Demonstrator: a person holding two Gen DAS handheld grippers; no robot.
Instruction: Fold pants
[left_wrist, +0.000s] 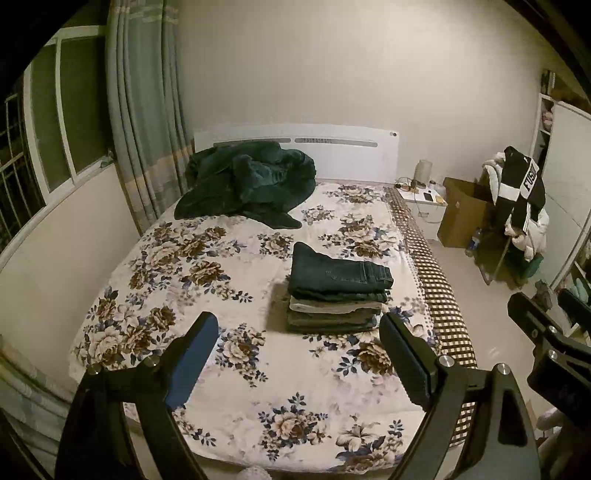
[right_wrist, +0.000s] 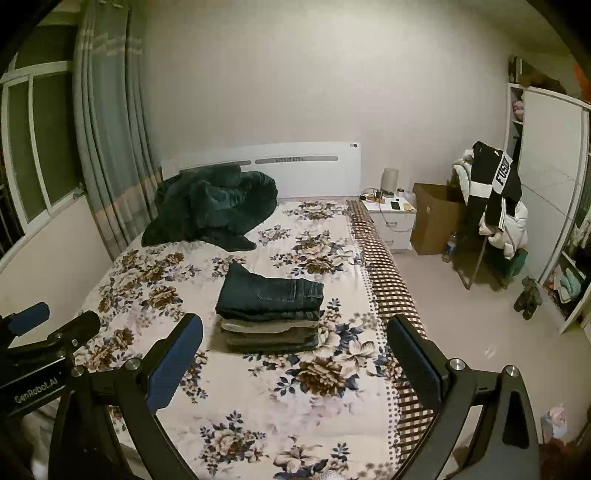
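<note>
A stack of folded pants (left_wrist: 338, 295) lies on the floral bed sheet (left_wrist: 184, 266), with dark blue jeans (left_wrist: 332, 273) on top. The stack also shows in the right wrist view (right_wrist: 271, 314). My left gripper (left_wrist: 299, 354) is open and empty, held above the foot of the bed, short of the stack. My right gripper (right_wrist: 295, 358) is open and empty, also near the foot of the bed. The right gripper shows at the right edge of the left wrist view (left_wrist: 546, 325). The left gripper shows at the left edge of the right wrist view (right_wrist: 48, 321).
A crumpled dark green blanket (left_wrist: 247, 181) lies at the head of the bed by the white headboard (left_wrist: 351, 147). A nightstand (right_wrist: 391, 218), a cardboard box (right_wrist: 432, 221) and a chair with clothes (right_wrist: 495, 206) stand to the right. A curtain (left_wrist: 144, 110) and a window are at the left.
</note>
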